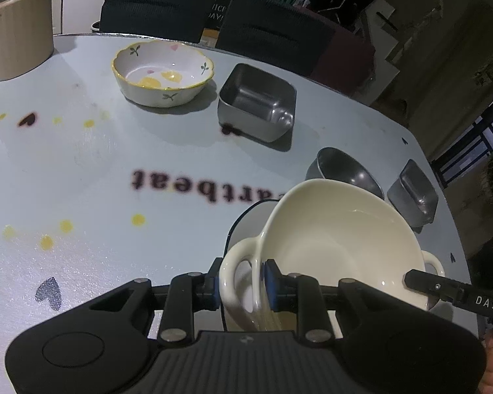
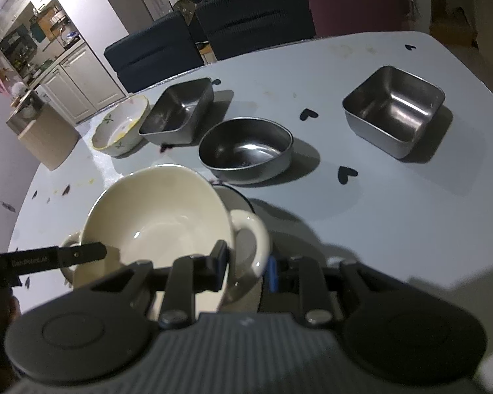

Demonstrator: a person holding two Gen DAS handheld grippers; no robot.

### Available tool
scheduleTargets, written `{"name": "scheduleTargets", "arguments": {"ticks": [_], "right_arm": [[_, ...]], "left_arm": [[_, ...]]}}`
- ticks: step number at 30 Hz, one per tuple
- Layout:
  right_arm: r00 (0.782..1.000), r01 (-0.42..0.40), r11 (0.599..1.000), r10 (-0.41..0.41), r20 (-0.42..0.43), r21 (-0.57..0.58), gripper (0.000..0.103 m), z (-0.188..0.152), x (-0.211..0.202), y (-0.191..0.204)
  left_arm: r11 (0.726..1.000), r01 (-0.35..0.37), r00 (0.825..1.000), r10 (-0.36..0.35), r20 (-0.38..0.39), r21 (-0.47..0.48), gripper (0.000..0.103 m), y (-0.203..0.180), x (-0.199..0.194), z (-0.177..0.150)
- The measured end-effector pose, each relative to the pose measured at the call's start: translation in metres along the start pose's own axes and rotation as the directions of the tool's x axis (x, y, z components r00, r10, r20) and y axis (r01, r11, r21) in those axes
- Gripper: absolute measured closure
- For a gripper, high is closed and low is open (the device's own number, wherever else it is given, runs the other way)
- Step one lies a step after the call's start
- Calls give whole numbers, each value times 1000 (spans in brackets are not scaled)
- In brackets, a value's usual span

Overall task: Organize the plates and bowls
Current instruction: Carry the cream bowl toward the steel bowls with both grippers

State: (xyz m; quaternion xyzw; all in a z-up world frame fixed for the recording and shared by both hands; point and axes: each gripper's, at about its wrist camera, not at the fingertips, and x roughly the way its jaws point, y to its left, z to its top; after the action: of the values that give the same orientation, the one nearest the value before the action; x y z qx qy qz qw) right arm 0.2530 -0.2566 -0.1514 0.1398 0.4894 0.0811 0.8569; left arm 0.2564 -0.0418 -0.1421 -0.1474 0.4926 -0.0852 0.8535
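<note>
A cream two-handled bowl [image 1: 338, 239] is held between both grippers above a white plate with a dark rim [image 1: 246, 226]. My left gripper [image 1: 241, 284] is shut on the bowl's left handle. My right gripper [image 2: 245, 266] is shut on the bowl's right handle [image 2: 253, 239]; the bowl [image 2: 154, 220] shows tilted in the right wrist view, over the plate [image 2: 236, 197]. The right gripper's finger [image 1: 453, 292] reaches in at the bowl's far handle.
On the pale table [image 1: 82, 170] stand a flowered ceramic bowl [image 1: 162, 72], a square steel container [image 1: 256, 101], a round steel bowl [image 2: 246, 149], another square steel container [image 2: 392, 110] and a wooden block [image 1: 18, 36]. Dark chairs [image 1: 157, 3] line the far edge.
</note>
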Motion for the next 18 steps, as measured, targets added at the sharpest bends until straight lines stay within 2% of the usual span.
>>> {"name": "scheduleTargets", "arguments": {"ticks": [18], "right_arm": [[998,27,999,-29,-59,-26,73,4,20,3]], "left_arm": [[1000,-23,999,22,-38,-11,74,5,19,1]]}}
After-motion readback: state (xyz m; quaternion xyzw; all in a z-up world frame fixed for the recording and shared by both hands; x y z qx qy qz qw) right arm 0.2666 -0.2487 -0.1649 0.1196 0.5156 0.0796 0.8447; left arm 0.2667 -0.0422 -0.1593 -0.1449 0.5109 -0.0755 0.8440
